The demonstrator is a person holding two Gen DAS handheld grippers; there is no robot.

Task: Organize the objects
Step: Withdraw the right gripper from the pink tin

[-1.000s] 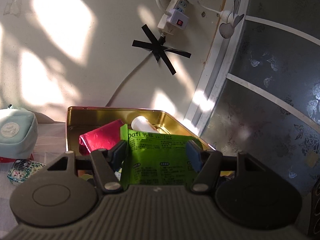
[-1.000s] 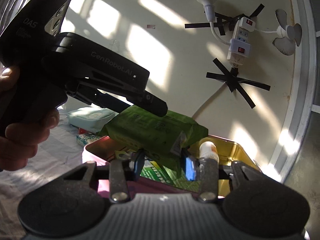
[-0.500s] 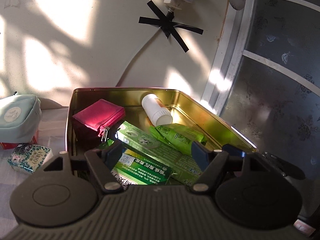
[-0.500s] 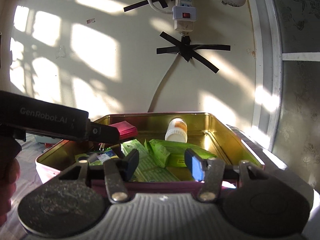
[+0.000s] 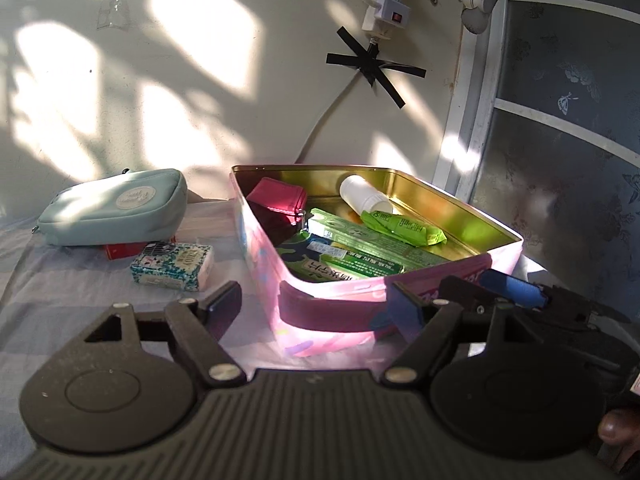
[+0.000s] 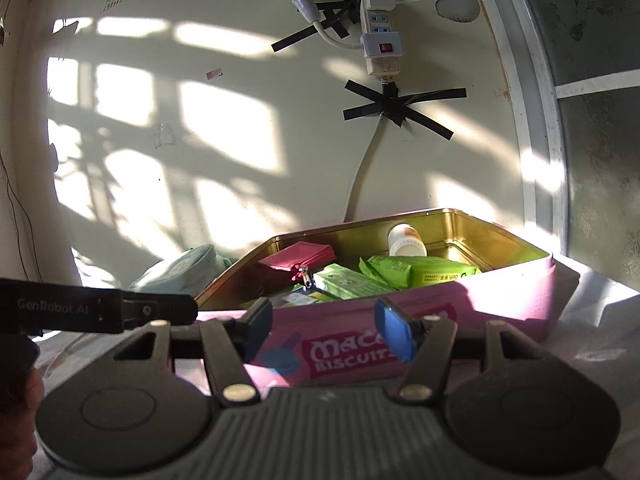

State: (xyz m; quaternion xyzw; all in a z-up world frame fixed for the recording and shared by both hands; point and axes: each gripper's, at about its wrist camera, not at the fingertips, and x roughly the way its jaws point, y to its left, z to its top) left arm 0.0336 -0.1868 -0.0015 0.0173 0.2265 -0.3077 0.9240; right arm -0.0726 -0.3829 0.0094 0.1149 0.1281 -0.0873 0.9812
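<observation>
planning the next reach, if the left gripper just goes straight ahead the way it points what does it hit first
Most likely the near pink wall of the biscuit tin, which sits directly between the open fingers of the left gripper. Depth is hard to judge; it may be pointing slightly above the rim.

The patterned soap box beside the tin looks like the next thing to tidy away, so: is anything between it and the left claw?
Nothing visible. The left claw is open and empty, and only bare cloth lies between it and the soap box. The mint pouch sits behind the box, the pink tin to its right.
</observation>
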